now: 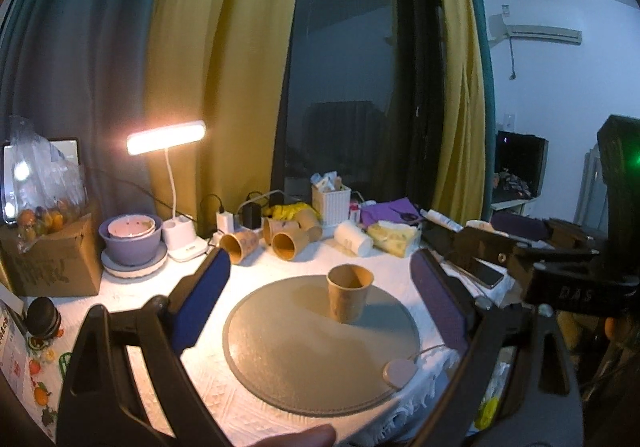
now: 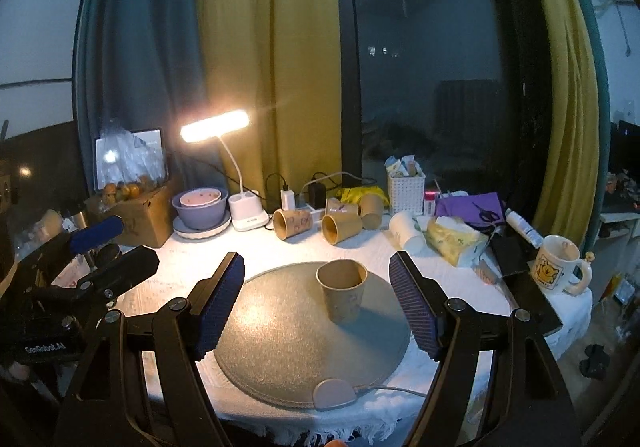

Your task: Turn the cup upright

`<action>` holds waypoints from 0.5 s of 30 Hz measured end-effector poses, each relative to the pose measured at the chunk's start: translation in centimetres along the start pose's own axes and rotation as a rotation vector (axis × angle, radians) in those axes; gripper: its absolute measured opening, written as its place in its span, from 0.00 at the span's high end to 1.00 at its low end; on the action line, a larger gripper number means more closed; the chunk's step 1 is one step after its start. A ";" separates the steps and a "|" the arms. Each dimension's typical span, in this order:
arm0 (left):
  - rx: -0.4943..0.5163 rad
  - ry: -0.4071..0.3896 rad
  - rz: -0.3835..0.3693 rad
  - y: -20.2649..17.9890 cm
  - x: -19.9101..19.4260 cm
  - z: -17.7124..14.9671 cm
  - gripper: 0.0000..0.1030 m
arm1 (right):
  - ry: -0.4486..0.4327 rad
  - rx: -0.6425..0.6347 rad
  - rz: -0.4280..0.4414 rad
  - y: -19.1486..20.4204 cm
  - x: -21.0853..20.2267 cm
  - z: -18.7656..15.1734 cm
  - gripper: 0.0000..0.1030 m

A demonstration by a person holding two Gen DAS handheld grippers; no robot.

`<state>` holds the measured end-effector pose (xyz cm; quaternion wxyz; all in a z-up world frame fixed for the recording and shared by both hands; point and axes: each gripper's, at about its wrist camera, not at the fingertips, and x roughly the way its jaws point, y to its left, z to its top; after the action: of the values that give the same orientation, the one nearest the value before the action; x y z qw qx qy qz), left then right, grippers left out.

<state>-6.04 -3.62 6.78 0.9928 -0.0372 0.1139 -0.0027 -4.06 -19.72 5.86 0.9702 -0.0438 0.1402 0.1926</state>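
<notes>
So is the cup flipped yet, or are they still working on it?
It looks done: the paper cup stands upright, mouth up, on the round grey mat. Nothing is in hand; the left gripper and right gripper are both open and clear of it. Several other cups lie on their sides behind, perhaps next.

Your tongs: left tongs (image 1: 320,287) and right tongs (image 2: 316,301) have black frames, blue ribbed pads (image 2: 222,305), silver screws; white "GenRobot.AI" lettering on the left body.
</notes>
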 end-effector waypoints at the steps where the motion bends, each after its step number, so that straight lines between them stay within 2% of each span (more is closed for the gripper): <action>1: 0.001 -0.003 -0.001 0.0 -0.1 0.1 0.10 | -0.002 -0.001 -0.001 0.0 -0.1 0.1 0.25; 15: 0.007 -0.017 -0.016 -0.4 -0.3 0.4 0.10 | 0.002 0.001 -0.003 0.1 -0.4 0.1 0.25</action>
<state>-6.23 -4.00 7.24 0.9938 -0.0349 0.1051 -0.0108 -4.42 -19.78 6.09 0.9704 -0.0436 0.1411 0.1911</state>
